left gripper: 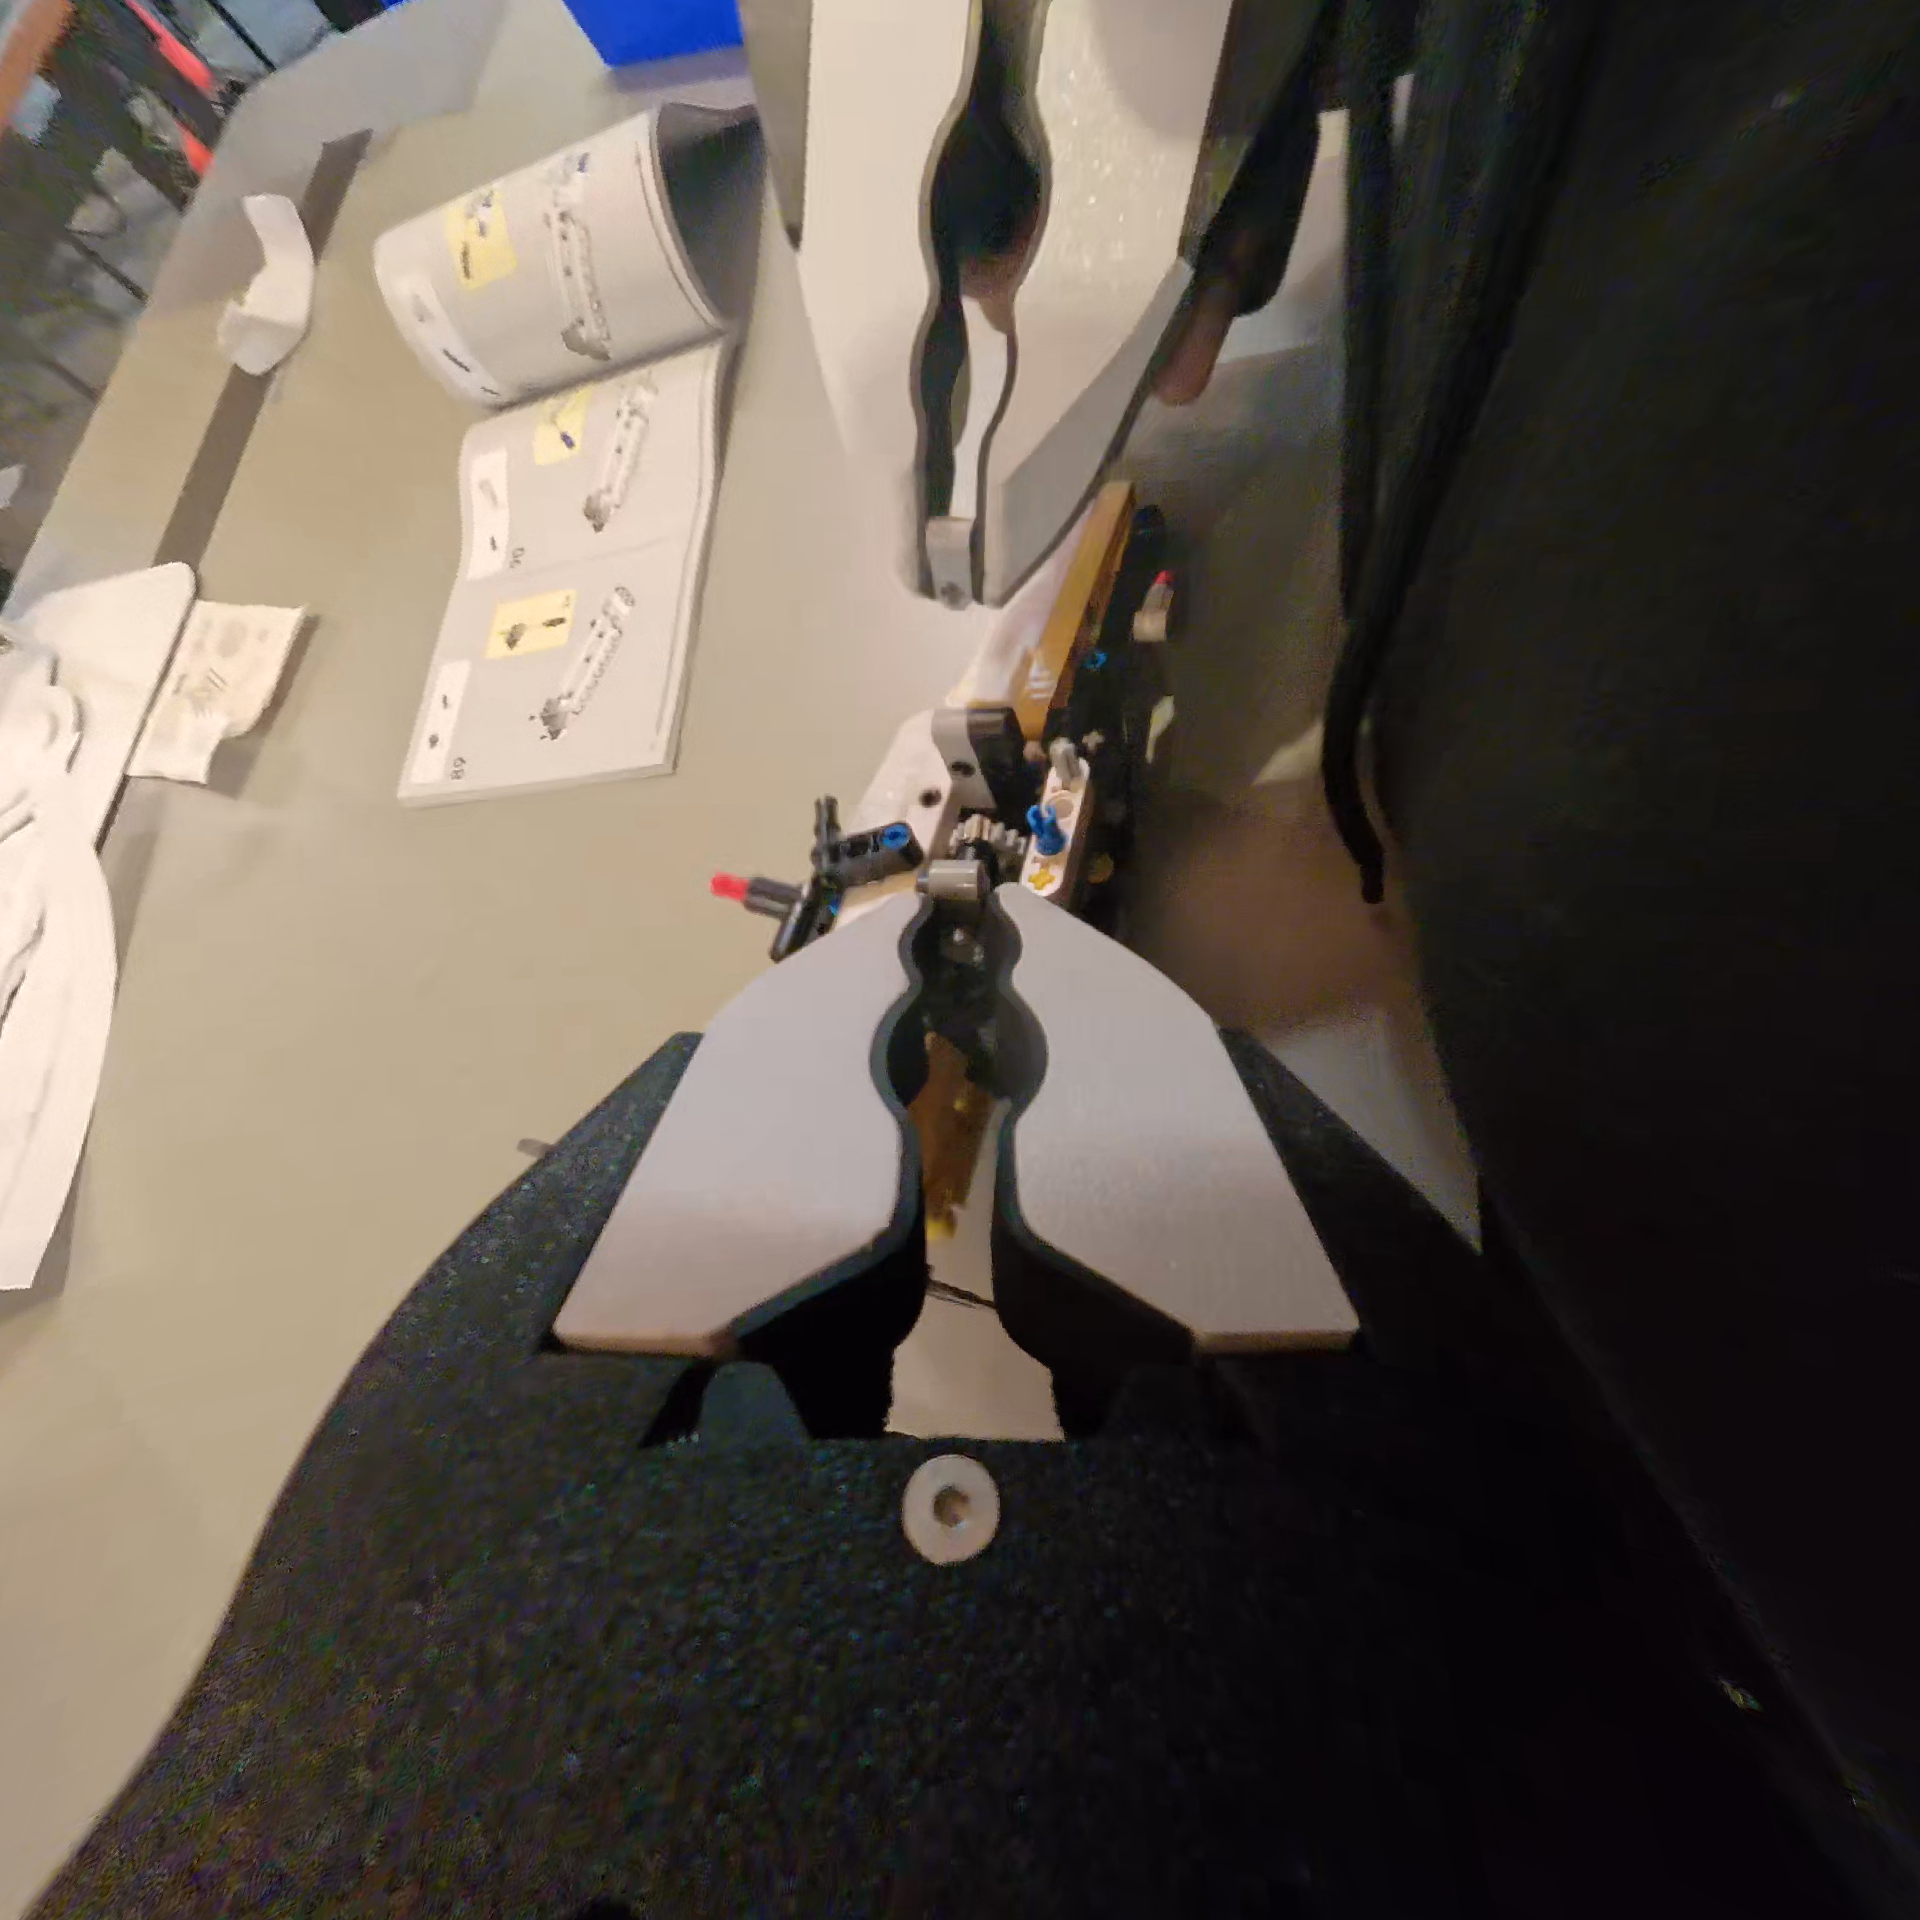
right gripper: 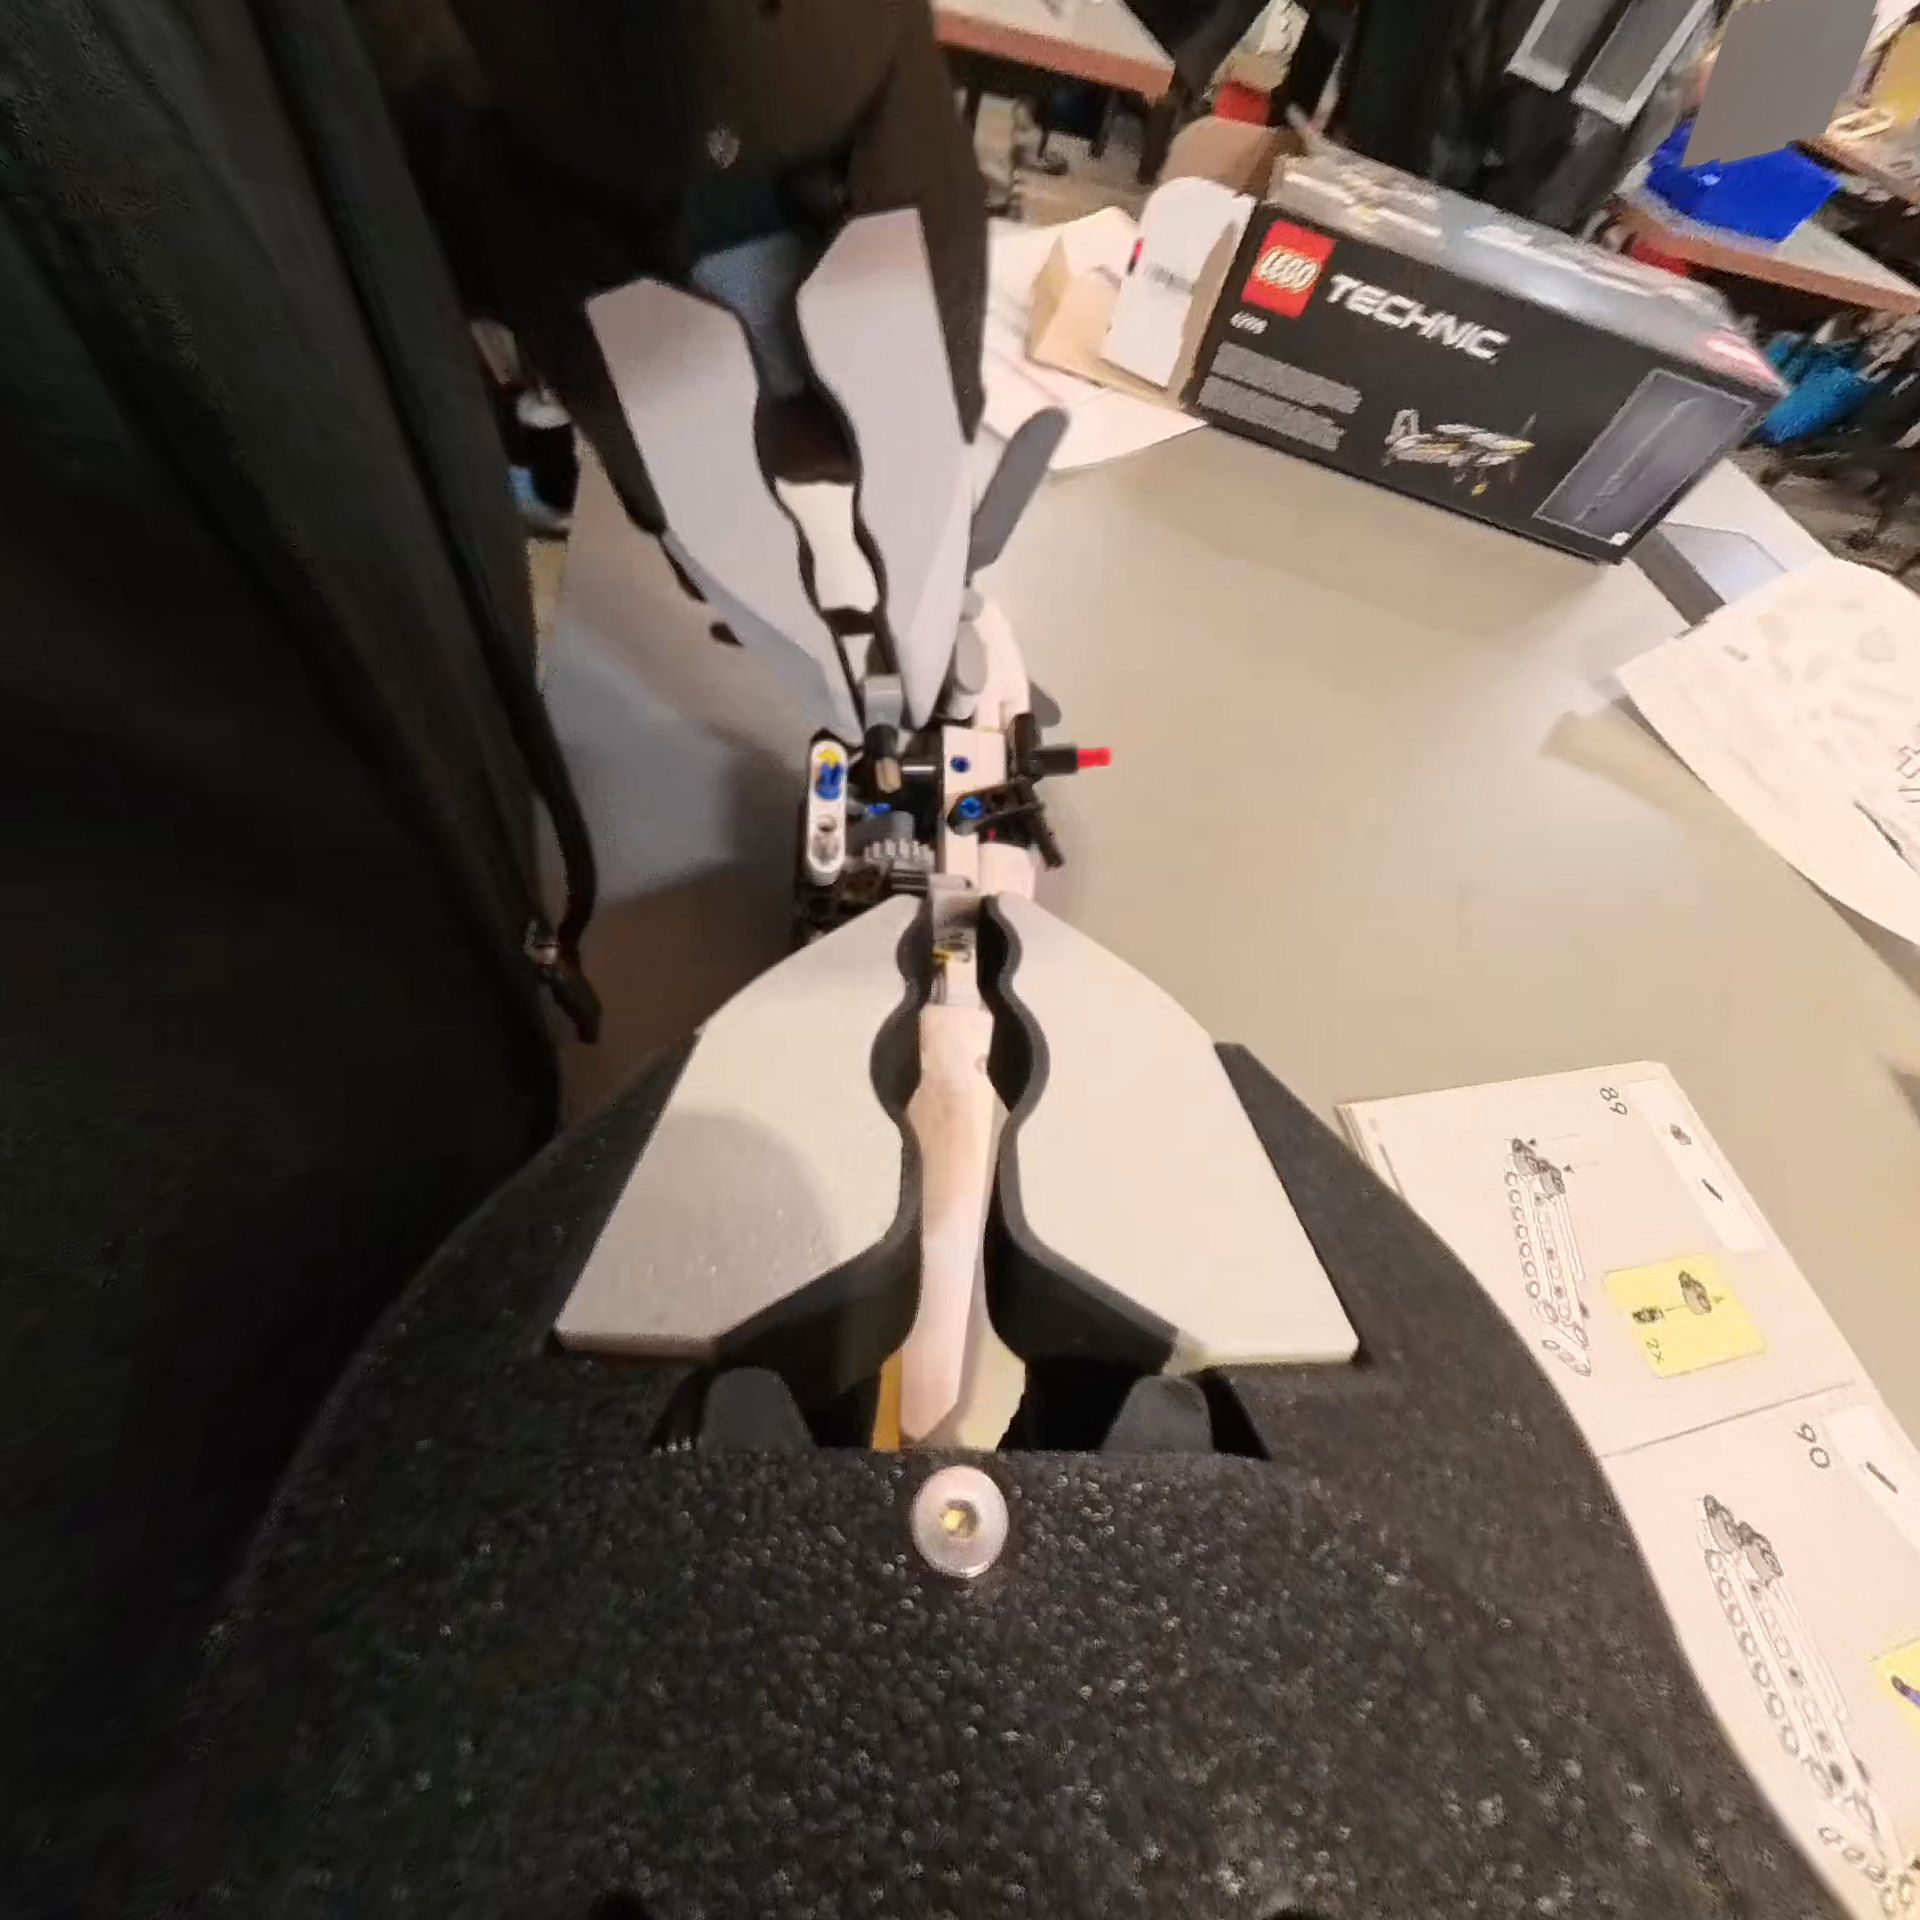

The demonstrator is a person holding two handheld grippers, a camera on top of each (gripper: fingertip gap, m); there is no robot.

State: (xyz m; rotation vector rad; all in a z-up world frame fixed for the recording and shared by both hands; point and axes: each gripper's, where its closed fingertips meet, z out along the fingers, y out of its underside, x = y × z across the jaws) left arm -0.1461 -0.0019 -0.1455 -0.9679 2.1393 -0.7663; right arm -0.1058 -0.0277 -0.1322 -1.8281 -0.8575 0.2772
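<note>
I am gripping a long white, black and tan toy-brick model (right gripper: 935,800) from both ends above the grey table (right gripper: 1299,727), probably to keep it steady: my left gripper (left gripper: 958,914) is pinching its dark end, my right gripper (right gripper: 951,920) its white beam. An open instruction booklet (left gripper: 582,582) is lying near, with a black cardboard box (right gripper: 1475,384) farther off; I cannot see into it.

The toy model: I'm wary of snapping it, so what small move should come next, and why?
Probably hold steady and only ease it down toward the table. Both the left gripper and right gripper are clamped on opposite ends of the toy model, so twisting either could strain it.
</note>
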